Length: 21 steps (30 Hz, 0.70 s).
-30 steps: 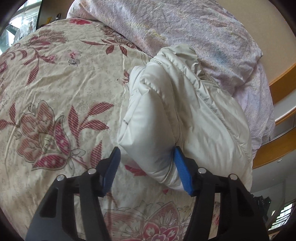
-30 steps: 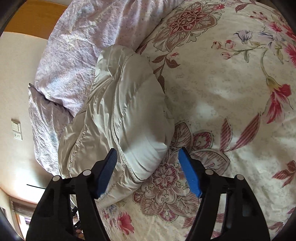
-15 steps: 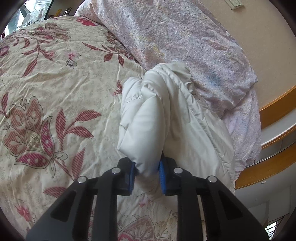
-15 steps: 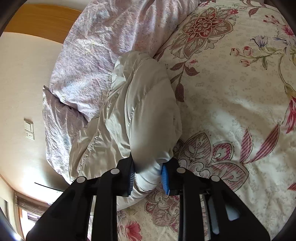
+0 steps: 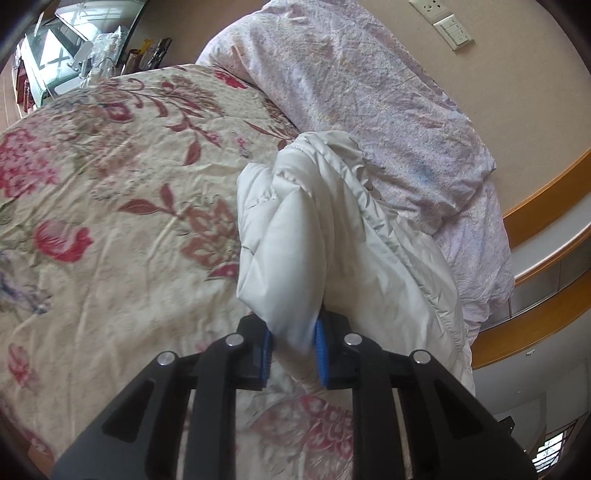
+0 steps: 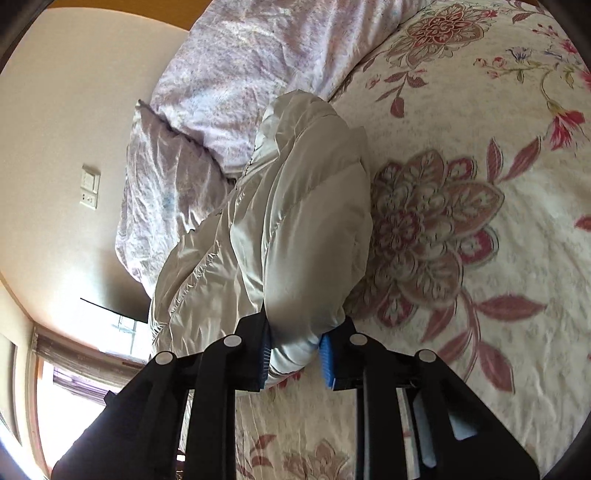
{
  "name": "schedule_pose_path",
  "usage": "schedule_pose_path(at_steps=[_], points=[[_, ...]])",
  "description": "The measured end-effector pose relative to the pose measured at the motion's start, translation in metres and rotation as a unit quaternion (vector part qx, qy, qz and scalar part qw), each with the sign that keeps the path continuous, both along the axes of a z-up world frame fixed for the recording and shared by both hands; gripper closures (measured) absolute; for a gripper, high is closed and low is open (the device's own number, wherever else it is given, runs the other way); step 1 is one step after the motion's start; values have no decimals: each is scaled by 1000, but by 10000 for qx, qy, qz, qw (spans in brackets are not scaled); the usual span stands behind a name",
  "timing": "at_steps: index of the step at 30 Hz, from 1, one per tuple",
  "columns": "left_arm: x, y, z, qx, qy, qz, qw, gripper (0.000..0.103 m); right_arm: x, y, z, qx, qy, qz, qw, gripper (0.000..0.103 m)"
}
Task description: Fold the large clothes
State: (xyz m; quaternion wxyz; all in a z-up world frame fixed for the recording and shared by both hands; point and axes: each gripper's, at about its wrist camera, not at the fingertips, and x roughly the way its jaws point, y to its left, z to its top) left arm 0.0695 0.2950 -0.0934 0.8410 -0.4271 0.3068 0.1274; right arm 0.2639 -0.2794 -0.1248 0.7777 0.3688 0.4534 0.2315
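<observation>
A puffy off-white quilted jacket [image 5: 295, 236] lies bunched on a floral bedspread [image 5: 110, 221], its far end against a lilac duvet. My left gripper [image 5: 293, 349] is shut on one padded fold of the jacket, blue pads [image 5: 320, 345] pressing both sides. In the right wrist view the same jacket [image 6: 306, 229] rises from the bedspread [image 6: 480, 221], and my right gripper [image 6: 297, 356] is shut on another rounded fold of it. Both held ends are lifted slightly off the bed. The rest of the jacket trails away toward the duvet.
A crumpled lilac duvet [image 5: 369, 92] is heaped along the wall side [image 6: 221, 74]. Wooden bed framing [image 5: 546, 206] curves at the right. Wall switches [image 5: 452, 27] sit above. A cluttered cabinet [image 5: 74, 62] stands beyond the far bed edge. A window [image 6: 74, 369] shows at lower left.
Both grippers went from wide open around jacket folds to shut on them. Since then both have pulled back and up a little, drawing the jacket along the bedspread.
</observation>
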Motion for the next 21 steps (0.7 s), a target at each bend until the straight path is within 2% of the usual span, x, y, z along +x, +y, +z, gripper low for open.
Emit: schedule_pose_path(at_steps=[5,7,9,11,12,13,14,15,16,17,18,21], points=[[-45,-1,0,93,67,46,9999,84,-35,3,-6,35,71,190,9998,80],[-59,-3,0,113,77,59,9999,84,-49,4,-4,-100,20,234,9997,80],[-66,-7,-2,220,172,56,9996,81,-59,6,1,-448,-105,326,9984,78],[-68,-8,-6,279,266,84,9992,74,-64,9,8,-925,-219,333,9949,70],[-69,-8,-7,292,282,118,9991,72,-66,10,13,-1150,-279,275,9926,56],[-71,-9,-7,316,293,146,9990,64,-69,10,20,-1525,-380,109,9875,43],[-71,-9,-7,330,267,117,9990,52,-73,10,29,-1854,-558,-99,9810,37],[-72,-10,-6,358,249,106,9990,45,-79,9,39,-2178,-816,-353,9719,31],[-74,-11,-5,418,231,123,9988,36,-85,7,48,-2408,-1037,-552,9634,31],[-75,-12,-4,472,196,118,9986,31,-89,9,57,-2570,-1231,-663,9563,31],[-75,-13,-3,501,167,76,9986,30,-90,14,66,-2659,-1413,-652,9514,31],[-75,-14,-3,492,113,24,9987,24,-88,39,79,-2713,-1719,-314,9465,31]])
